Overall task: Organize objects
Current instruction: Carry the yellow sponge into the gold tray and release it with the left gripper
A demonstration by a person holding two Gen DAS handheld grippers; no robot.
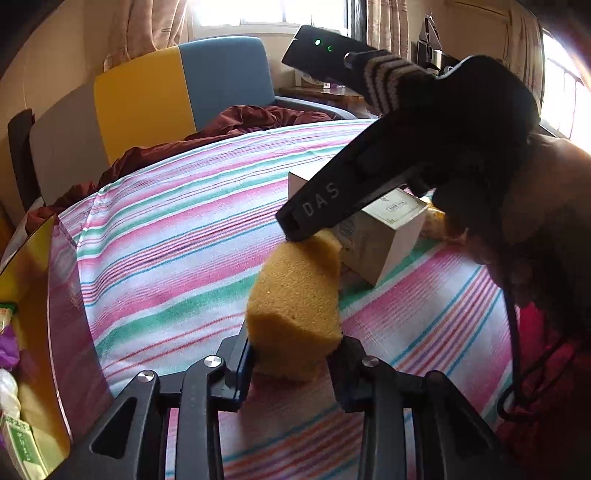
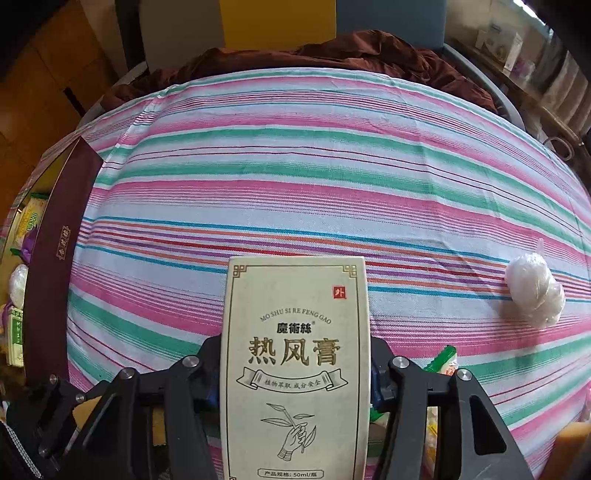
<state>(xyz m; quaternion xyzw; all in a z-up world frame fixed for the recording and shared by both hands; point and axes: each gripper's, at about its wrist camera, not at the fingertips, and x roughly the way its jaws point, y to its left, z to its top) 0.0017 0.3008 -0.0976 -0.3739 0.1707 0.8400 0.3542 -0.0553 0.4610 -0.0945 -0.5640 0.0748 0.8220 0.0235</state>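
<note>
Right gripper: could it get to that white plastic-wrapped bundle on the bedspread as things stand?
Probably not yet. The right gripper is closed on the cream box, so its jaws are taken. The white bundle lies in the open on the striped bedspread, nothing around it; once the box is set down, the way looks free.

Sunlit windows (image 1: 266,13) — striped bedsheet (image 1: 192,206)

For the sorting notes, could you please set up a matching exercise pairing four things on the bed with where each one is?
Things:
1. yellow sponge
2. cream carton
3. white plastic-wrapped bundle
4. maroon box

Places:
A. lying free on the striped sheet
B. between the right gripper's fingers
C. at the sheet's left edge
D. clamped in the left gripper

Pairs: 1-D, 2-B, 3-A, 4-C
</note>
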